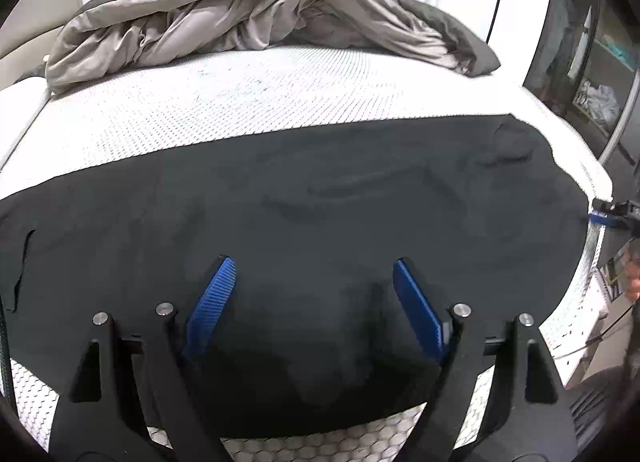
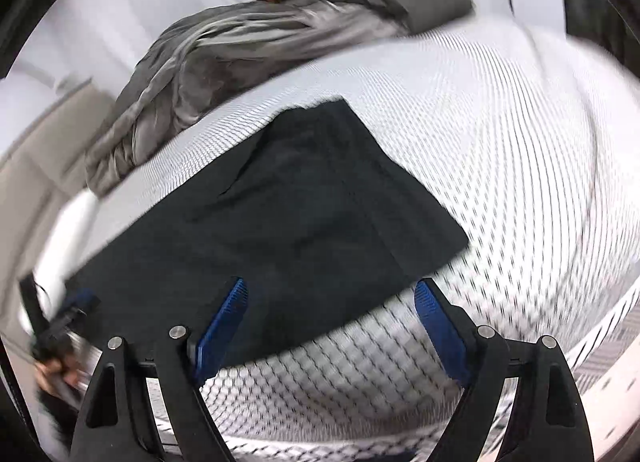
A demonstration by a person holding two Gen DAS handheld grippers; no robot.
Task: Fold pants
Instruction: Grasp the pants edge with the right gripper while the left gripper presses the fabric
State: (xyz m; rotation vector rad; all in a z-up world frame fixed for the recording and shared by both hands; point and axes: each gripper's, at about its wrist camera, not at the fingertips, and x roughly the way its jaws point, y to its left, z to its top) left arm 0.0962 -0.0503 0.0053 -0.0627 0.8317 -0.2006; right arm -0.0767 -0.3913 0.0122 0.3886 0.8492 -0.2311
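Observation:
Black pants (image 1: 320,202) lie spread flat across the near part of a white patterned mattress (image 1: 200,102). My left gripper (image 1: 314,274) hovers over the near middle of the pants, its blue pads (image 1: 212,302) wide apart and nothing between them. In the right wrist view the pants (image 2: 300,202) show as a flat dark panel with a squared end pointing away. My right gripper (image 2: 330,294) is open above the pants' near edge, one pad over the cloth and the other over bare mattress (image 2: 500,142). That view is motion-blurred. The right gripper's tip (image 1: 604,214) shows at the bed's right edge.
A crumpled grey duvet (image 1: 248,18) is heaped at the far side of the bed. A dark cabinet with shelves (image 1: 588,62) stands to the right. A hand on the left gripper's handle (image 2: 56,362) appears at the lower left of the right wrist view.

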